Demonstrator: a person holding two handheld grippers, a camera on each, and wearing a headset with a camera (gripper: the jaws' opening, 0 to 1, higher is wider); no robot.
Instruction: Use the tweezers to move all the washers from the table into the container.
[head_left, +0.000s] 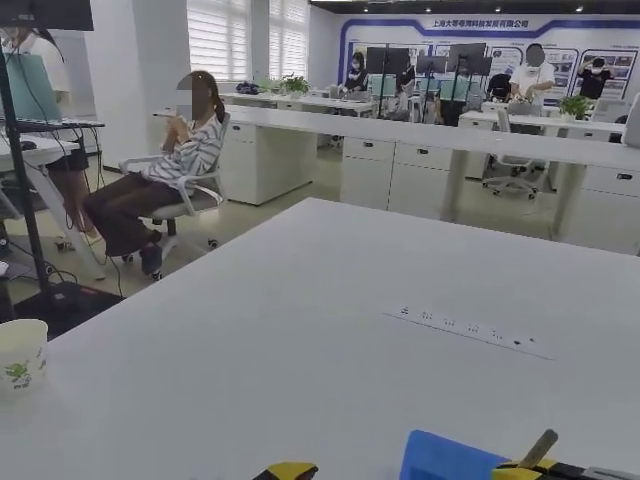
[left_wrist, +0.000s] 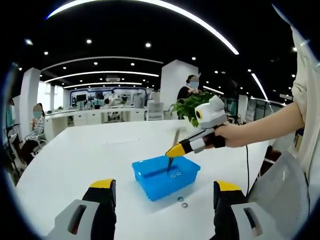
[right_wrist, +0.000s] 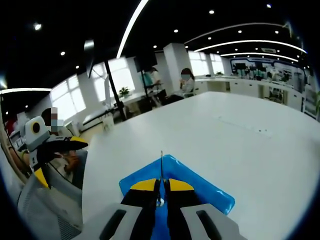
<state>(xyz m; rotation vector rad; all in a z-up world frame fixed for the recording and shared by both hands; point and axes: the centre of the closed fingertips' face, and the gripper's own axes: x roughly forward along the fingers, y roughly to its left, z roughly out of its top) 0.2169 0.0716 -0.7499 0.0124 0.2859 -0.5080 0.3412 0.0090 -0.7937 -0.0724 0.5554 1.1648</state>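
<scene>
The left gripper (left_wrist: 165, 186) hovers just short of the blue container (left_wrist: 147, 175) with its jaws spread wide, and two loose washers (left_wrist: 184, 204) lie on the white table (head_left: 300, 330) just in front of the container. Inside the container rest two washers (left_wrist: 173, 175), beside the tips of the tweezers (right_wrist: 161, 167), which the right gripper (right_wrist: 161, 185) clamps tightly between its jaws above the container. Well beyond the container, a seated person (head_left: 165, 170) faces away from the table.

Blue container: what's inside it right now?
Two washers lie on the container floor, with the tweezers tip dipped in beside them. The floor just behind the near wall is hidden.
</scene>
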